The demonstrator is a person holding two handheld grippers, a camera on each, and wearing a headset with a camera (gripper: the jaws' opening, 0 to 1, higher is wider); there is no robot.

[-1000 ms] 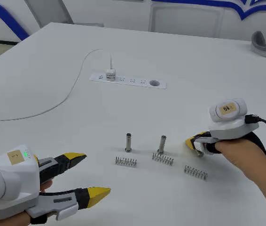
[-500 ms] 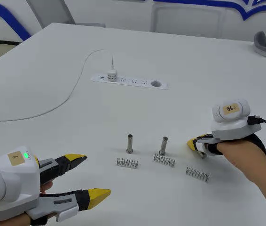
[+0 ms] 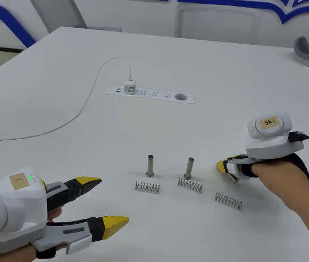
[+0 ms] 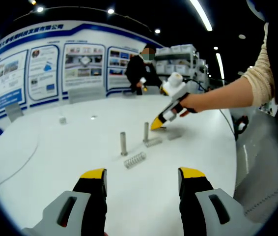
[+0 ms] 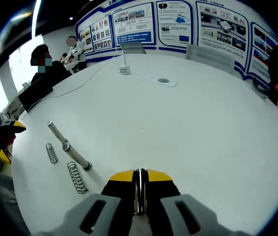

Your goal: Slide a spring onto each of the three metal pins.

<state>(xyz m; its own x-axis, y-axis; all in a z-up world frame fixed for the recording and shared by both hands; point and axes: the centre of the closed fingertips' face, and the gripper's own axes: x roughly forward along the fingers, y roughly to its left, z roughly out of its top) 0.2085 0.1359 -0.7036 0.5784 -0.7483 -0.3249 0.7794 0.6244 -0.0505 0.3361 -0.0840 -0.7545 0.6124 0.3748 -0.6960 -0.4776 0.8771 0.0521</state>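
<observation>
**Rightmost spring (image 3: 228, 201) lies at six o'clock from the right hand-held gripper (image 3: 226, 168)**

In the head view the rightmost spring rests flat on the table (image 3: 209, 65). Its long axis runs roughly nine to three, dipping a little toward four. Just beside it, at twelve o'clock, the right hand-held gripper is pinched on the third pin (image 3: 231, 176). The right gripper view shows this short metal rod lying straight along between the pressed jaws. Whether the pin's lower end touches the table I cannot tell.

As I judge it, the coming move turns on bringing pin and coil onto one line. The pin appears to sit across the spring's axis rather than pointing down its bore.

Toward nine o'clock the middle pin (image 3: 189, 168) and the left pin (image 3: 150, 165) stand upright. The middle spring (image 3: 190, 185) and the left spring (image 3: 147, 188) each lie at six o'clock of a pin's foot, and neither is threaded on.

The left hand-held gripper (image 3: 111, 200), jaws spread and holding nothing, hovers well apart at eight o'clock, so the right one is nearer.
</observation>
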